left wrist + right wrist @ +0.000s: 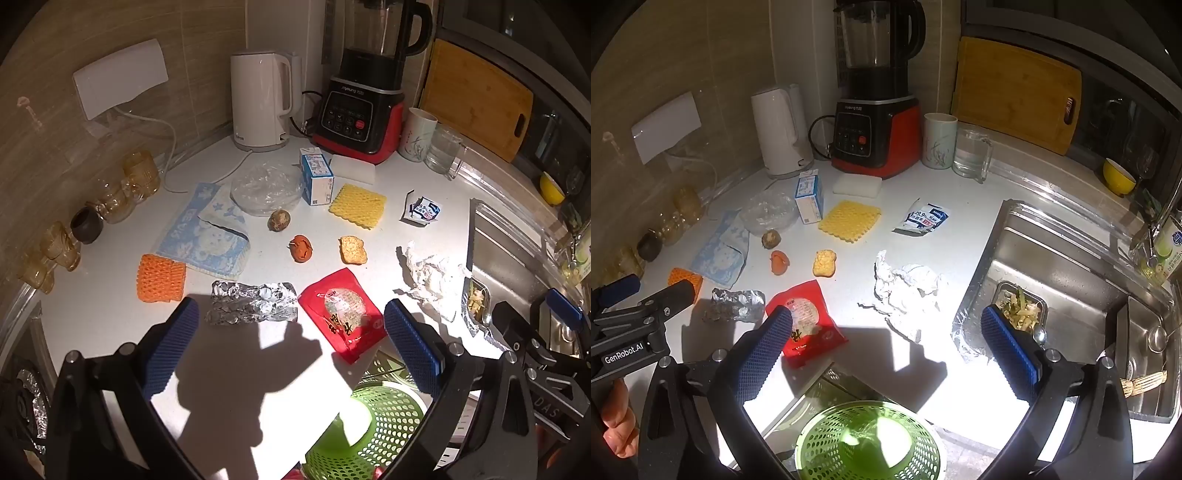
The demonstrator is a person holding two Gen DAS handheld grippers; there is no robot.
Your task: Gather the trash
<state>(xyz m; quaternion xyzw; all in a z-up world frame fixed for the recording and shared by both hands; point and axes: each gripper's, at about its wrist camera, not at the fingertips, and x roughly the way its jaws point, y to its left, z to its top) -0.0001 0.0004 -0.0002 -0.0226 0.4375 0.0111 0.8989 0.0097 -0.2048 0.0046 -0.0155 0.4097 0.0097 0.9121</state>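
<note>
Trash lies scattered on the white counter [110, 317]: a red snack packet [340, 314] [805, 321], crumpled foil [251, 302] [738, 302], crumpled white paper [432, 280] [908, 291], orange foam net [160, 275], yellow foam net [357, 205] [849, 219], a milk carton [317, 175] and a wipes packet [923, 218]. My left gripper [291, 306] hangs open above the foil and red packet, holding nothing. My right gripper [886, 314] hangs open above the paper, also holding nothing. A green mesh basket [369, 432] [868, 443] sits below the counter's front edge.
Kettle [262, 99], blender [362, 92], cup [938, 140] and glass mug [971, 151] stand at the back. Glass jars [110, 199] line the left wall. A sink [1071, 258] with a tray of scraps [1021, 306] lies to the right. A blue towel [207, 232] and food bits [301, 249] lie mid-counter.
</note>
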